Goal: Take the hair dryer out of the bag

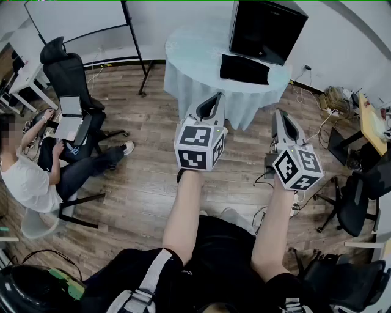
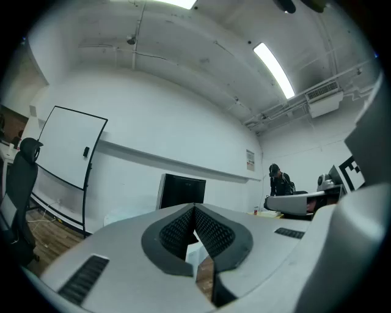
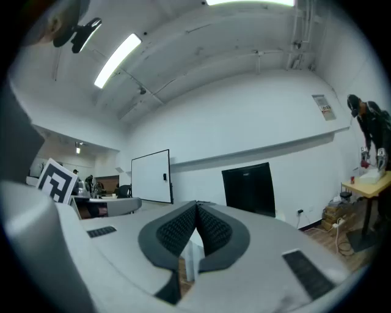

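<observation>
Black bag (image 1: 244,68) lies flat on the desk (image 1: 194,56), contents unseen; left tool (image 1: 214,98) and right tool (image 1: 278,114) both pinched shut, empty.

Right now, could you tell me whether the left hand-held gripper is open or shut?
Shut. In the left gripper view the left hand-held gripper has its ribbed pads meeting at the tips, with nothing held between them.

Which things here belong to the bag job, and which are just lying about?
Job: left tool, right tool, flat black bag, round table; hair dryer not visible.
Lying about: whiteboard, office chair, laptop, seated person.
</observation>
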`<state>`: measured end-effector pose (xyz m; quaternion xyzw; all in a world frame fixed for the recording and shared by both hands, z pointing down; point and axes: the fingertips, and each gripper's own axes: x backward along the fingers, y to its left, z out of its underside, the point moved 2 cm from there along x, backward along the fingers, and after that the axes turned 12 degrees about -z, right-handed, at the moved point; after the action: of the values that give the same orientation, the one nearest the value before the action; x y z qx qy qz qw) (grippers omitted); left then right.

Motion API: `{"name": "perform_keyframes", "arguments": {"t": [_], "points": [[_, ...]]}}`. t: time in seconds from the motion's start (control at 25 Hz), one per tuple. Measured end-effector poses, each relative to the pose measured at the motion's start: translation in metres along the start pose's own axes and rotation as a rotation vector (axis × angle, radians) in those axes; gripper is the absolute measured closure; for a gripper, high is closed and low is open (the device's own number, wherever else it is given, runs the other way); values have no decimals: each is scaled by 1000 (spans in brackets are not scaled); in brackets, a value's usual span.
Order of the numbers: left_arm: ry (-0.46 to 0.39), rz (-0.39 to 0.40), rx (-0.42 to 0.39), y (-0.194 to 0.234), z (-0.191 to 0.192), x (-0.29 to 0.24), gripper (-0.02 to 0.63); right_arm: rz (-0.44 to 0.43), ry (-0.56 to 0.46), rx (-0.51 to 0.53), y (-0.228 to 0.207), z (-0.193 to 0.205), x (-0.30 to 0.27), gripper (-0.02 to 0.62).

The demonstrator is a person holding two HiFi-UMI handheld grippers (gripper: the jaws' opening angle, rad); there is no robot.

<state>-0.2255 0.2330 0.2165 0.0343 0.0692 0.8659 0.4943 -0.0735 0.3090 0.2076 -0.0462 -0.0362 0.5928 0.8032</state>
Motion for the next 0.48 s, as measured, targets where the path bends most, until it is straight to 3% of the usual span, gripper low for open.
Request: {"name": "perform_keyframes", "arguments": {"t": [0.2,0.48], "points": [[5,10,20,-4,2,-1,597,42,25,58,-5,-4,3,592],[9,21,32,-6,5,-1,598,60,4,2,-12,0,11,591]]}}
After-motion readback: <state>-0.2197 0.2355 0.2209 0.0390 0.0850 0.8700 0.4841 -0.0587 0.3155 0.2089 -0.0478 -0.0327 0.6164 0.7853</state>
